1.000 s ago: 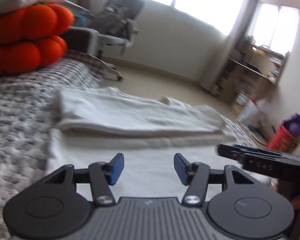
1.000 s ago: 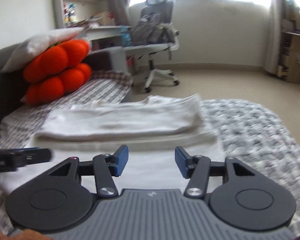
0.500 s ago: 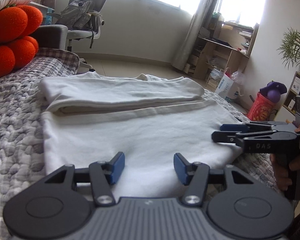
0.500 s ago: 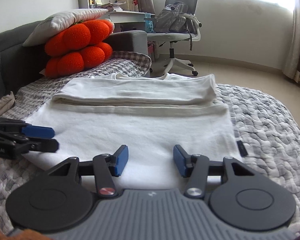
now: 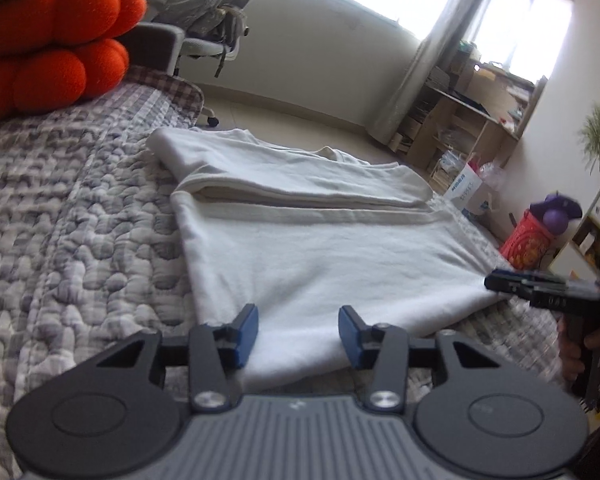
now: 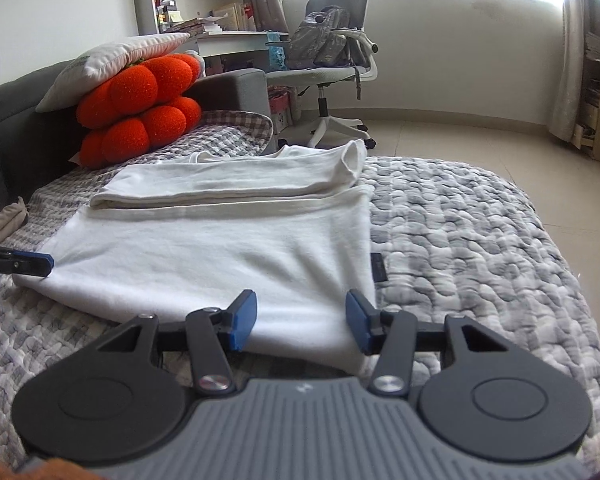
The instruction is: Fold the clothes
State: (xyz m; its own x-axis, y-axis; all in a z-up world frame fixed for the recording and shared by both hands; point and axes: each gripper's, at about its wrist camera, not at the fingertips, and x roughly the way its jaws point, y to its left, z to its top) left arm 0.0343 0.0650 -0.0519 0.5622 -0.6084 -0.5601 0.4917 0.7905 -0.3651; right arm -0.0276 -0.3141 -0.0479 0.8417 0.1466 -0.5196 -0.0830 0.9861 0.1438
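1. On the bed (image 6: 480, 240), the white garment (image 6: 220, 256) is lying flat on the grey quilt, its far part already doubled over into a thick band, its near edge facing both claws.
2. Both claws are sitting lower and closer to that near edge than a second ago; the earlier views were looking across the shirt from further back.
3. Left claw (image 5: 298, 334): jaws are closing, now narrower than a moment back, with the near left corner of the cloth showing between the blue pads (image 5: 247, 330). Pads are not pressing on it yet.
4. Right claw (image 6: 302, 320): jaws are spread, roughly half width, framing the near right corner of the garment. Nothing is being pinched.
5. In the right view the left claw's tip is showing at the cloth's left edge; in the left view the right claw is showing at the right edge.
6. My read: the approach is ending and the double corner pinch is starting, likely ahead of lifting the near edge toward the folded band.
7. Risk: the left claw is closing first, so it may be catching only the top layer or dragging the corner.
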